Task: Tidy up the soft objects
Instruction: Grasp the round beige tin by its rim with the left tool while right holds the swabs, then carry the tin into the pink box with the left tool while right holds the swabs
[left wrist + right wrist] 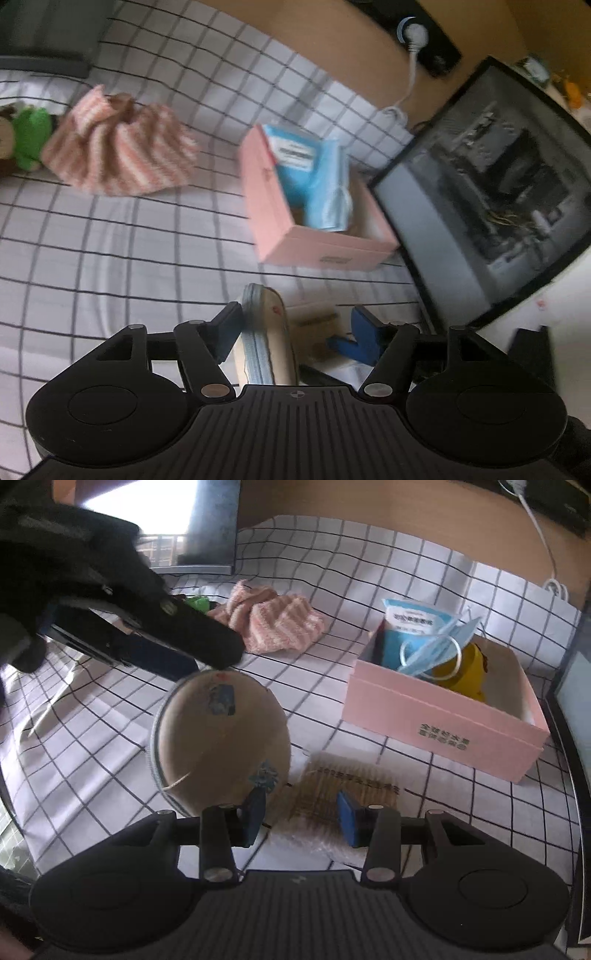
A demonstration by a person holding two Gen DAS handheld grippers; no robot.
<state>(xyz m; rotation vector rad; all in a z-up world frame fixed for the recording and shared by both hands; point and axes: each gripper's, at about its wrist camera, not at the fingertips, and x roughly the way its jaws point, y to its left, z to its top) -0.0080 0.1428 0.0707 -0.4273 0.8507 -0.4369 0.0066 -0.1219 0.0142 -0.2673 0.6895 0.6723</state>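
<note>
A round beige zip pouch (221, 738) stands on edge on the checked cloth; in the left wrist view it (264, 336) lies between the open jaws of my left gripper (295, 328), against the left finger. My right gripper (301, 812) is open and empty over a clear packet of cotton swabs (347, 786), beside the pouch. A pink box (443, 716) holds a blue tissue pack (406, 627), a blue face mask (443, 646) and a yellow toy (465, 672). A pink striped towel (277, 620) and a green plush toy (29, 136) lie farther back.
A black-framed monitor (491, 192) stands right of the box. A black power strip (424, 37) with a white cable sits on the wooden desk behind. A dark device (44, 37) sits at the far left corner of the cloth.
</note>
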